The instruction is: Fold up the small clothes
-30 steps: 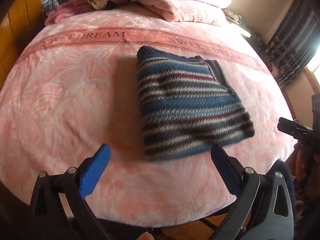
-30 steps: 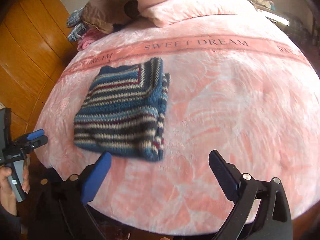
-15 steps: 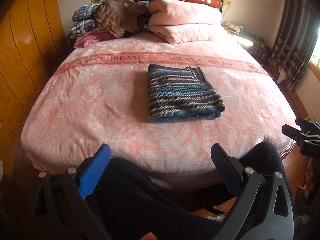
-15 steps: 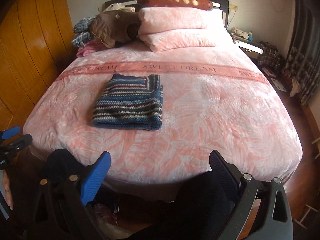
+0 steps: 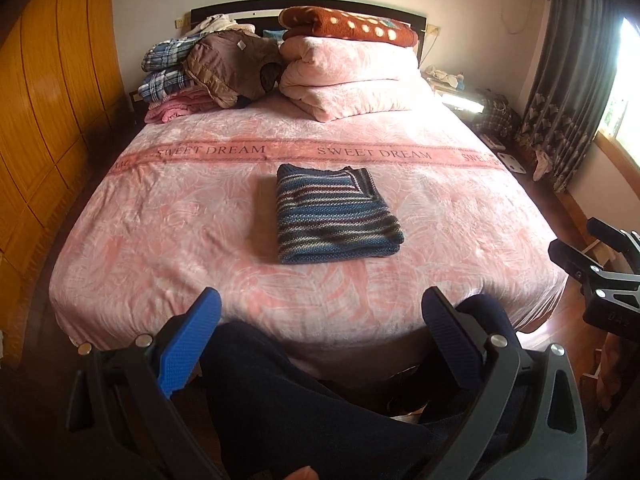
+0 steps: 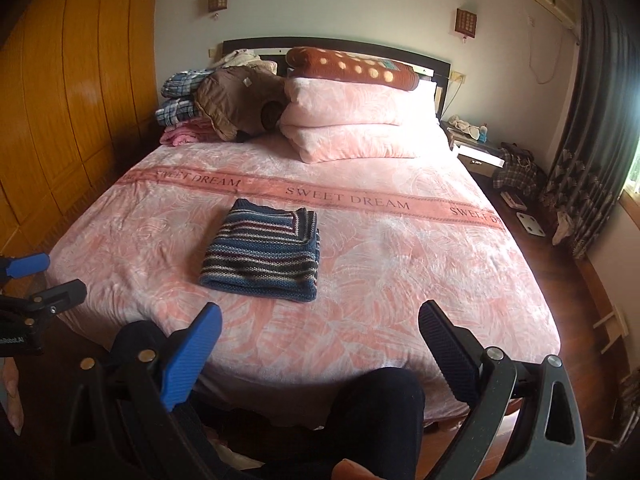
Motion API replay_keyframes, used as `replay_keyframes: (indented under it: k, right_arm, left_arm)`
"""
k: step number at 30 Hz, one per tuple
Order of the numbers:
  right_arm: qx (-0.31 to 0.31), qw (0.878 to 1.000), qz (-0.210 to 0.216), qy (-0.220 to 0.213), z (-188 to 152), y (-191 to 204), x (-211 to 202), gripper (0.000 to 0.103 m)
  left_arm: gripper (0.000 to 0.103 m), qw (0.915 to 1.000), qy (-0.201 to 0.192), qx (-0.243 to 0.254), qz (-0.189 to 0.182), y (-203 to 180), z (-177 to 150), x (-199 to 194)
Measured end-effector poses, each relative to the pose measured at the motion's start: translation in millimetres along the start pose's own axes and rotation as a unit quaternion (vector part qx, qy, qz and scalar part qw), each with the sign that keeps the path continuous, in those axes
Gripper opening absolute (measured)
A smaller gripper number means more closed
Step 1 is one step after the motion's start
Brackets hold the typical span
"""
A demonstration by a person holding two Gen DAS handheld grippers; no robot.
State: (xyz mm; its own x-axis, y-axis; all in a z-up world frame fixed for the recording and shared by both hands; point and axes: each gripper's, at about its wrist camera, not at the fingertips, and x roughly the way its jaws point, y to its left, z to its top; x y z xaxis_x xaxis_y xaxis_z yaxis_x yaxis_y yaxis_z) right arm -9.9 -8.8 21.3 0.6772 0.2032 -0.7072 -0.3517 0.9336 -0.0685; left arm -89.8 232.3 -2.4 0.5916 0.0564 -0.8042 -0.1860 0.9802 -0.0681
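Folded striped sweater (image 5: 334,214) on the pink bed (image 5: 160,216), both my grippers held back off it.

At the left I see wooden wardrobe panels (image 5: 44,120), their far edge cut off. My left gripper (image 5: 320,320) gapes wide and empty; dark trouser legs (image 5: 288,392) hide the bed's foot. The sweater lies mid-bed, below the lettered band. My right gripper (image 6: 320,324) is equally wide, holding nothing. Bedside clutter (image 6: 480,148) at the right is too small to make out.

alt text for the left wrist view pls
A folded striped sweater lies in the middle of a pink bed, untouched. The left gripper is open and held back off the foot of the bed, above the person's dark trouser legs.
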Motion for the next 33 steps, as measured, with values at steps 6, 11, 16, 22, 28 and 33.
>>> replay_keyframes:
  k: [6,11,16,22,28,33]
  right_arm:
    - [0.0,1.0,-0.008,0.021,-11,8,13,0.099]
    - [-0.002,1.0,-0.005,0.018,-11,11,16,0.099]
    - [-0.006,1.0,-0.001,0.017,-9,14,19,0.099]
    - [-0.006,1.0,0.003,0.023,-10,13,26,0.099]
    - [-0.009,1.0,0.006,0.024,-9,14,31,0.099]
    - [-0.012,1.0,0.01,0.02,-6,14,33,0.099]
  left_arm:
    - [0.1,0.9997,0.014,-0.019,-0.009,6,-9,11]
    - [0.1,0.9996,0.013,-0.022,-0.009,8,-7,15]
    - [0.1,0.9997,0.014,-0.019,-0.007,7,-6,17]
    - [0.1,0.9997,0.015,-0.017,0.002,6,-2,19]
    - [0.1,0.9998,0.012,-0.013,0.009,1,1,19]
    - [0.1,0.9998,0.006,-0.009,0.017,0,4,18]
